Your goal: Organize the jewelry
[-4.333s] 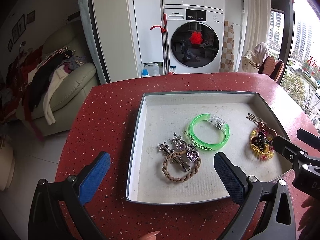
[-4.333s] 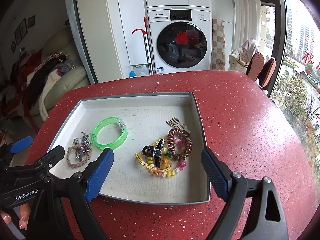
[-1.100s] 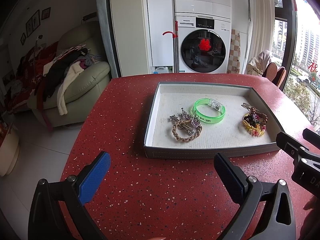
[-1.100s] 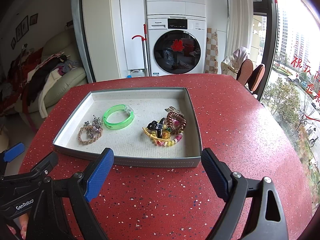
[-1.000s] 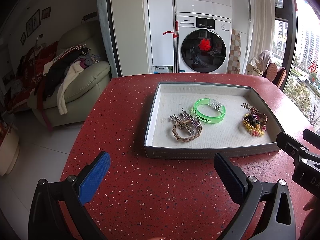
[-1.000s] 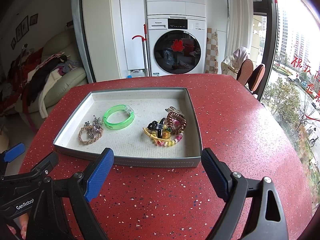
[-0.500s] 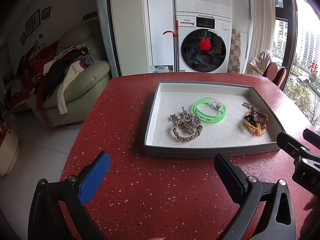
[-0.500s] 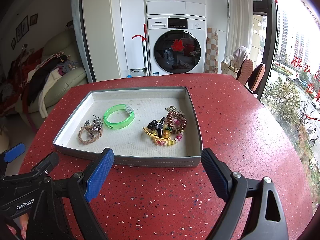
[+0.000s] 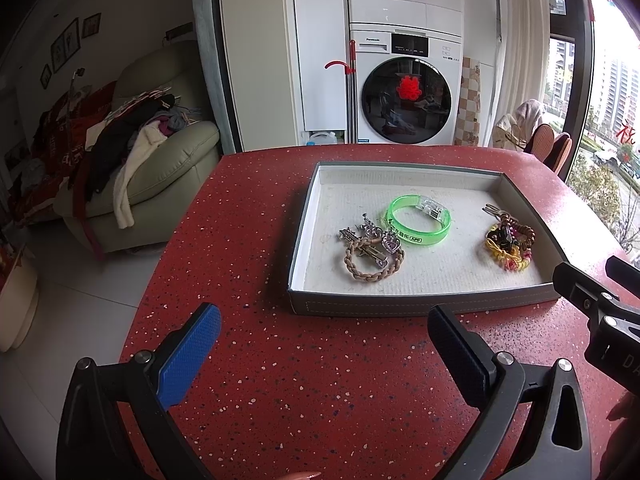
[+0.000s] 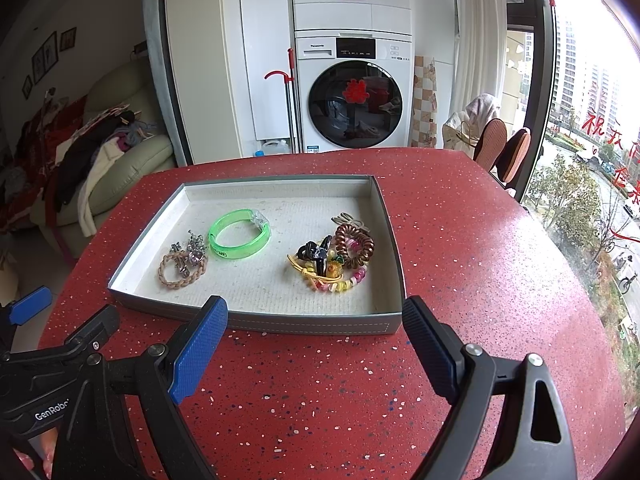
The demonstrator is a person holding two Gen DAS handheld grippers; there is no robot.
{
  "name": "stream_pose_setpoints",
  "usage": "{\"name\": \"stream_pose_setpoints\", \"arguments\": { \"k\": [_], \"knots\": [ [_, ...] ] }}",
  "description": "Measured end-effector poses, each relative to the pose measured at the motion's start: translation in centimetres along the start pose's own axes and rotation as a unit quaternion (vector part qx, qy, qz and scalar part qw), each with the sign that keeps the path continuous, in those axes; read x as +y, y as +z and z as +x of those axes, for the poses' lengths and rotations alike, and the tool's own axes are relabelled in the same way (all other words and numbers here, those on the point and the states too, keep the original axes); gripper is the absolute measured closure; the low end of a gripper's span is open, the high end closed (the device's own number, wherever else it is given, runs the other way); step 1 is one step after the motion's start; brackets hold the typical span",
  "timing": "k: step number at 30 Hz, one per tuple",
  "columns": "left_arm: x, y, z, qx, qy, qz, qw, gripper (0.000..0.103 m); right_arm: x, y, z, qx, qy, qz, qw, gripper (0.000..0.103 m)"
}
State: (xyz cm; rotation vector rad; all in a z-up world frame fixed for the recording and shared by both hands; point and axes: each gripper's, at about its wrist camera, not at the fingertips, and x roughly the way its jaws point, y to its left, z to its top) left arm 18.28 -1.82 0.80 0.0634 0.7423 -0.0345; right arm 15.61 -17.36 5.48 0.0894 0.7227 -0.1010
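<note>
A grey tray point(image 9: 420, 306) point(image 10: 312, 326) with a white liner sits on the red speckled table. In it lie a green bangle point(image 9: 419, 226) point(image 10: 239, 233), a braided tan bracelet with silver charms point(image 9: 374, 254) point(image 10: 183, 265), and a pile of hair ties, beads and a black clip point(image 9: 509, 245) point(image 10: 334, 258). My left gripper point(image 9: 324, 344) is open and empty over the table, short of the tray's near wall. My right gripper point(image 10: 314, 340) is open and empty, just short of the tray's near wall.
The red table point(image 9: 320, 380) ends at a rounded edge on the left, with floor below. A sofa piled with clothes point(image 9: 132, 160) stands at the left. A stacked washer and dryer point(image 10: 352, 92) stands behind the table. A window is on the right.
Since 4.3 s ago both grippers have drawn back from over the tray to in front of it. Over the last second nothing has visibly moved.
</note>
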Motion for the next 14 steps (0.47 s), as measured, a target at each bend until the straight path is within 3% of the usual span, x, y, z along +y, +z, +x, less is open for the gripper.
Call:
{"name": "stream_pose_setpoints", "arguments": {
  "k": [14],
  "knots": [
    [-0.01, -0.12, 0.13, 0.007, -0.007, -0.006, 0.9999, 0.0, 0.13, 0.1, -0.06, 0.002, 0.001, 0.0, 1.0, 0.012]
  ]
}}
